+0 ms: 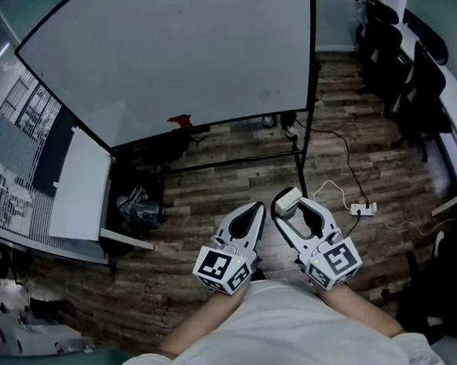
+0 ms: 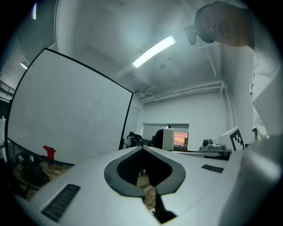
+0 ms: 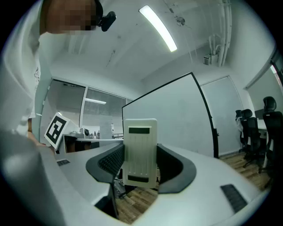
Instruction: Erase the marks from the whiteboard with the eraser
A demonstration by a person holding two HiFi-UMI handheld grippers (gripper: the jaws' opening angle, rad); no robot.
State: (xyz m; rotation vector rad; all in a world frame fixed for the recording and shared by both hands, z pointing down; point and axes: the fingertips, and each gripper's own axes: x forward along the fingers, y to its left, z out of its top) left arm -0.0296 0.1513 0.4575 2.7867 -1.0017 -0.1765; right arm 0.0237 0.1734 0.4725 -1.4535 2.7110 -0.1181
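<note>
The whiteboard (image 1: 178, 48) stands ahead on a black frame, its face plain white with no marks that I can make out; it also shows as the whiteboard (image 2: 66, 114) and the whiteboard (image 3: 172, 128). My right gripper (image 1: 289, 206) is shut on the white eraser (image 1: 287, 202), held upright between its jaws in the right gripper view as the eraser (image 3: 140, 152). My left gripper (image 1: 254, 209) is shut with nothing in it, tips meeting at the left gripper (image 2: 142, 148). Both are held low near my body, well short of the board.
A red object (image 1: 180, 122) sits at the board's lower edge. A black bag (image 1: 138, 208) lies on the wood floor by a white desk (image 1: 79, 189). A power strip (image 1: 363, 207) with cable lies to the right. Black office chairs (image 1: 410, 85) line the right side.
</note>
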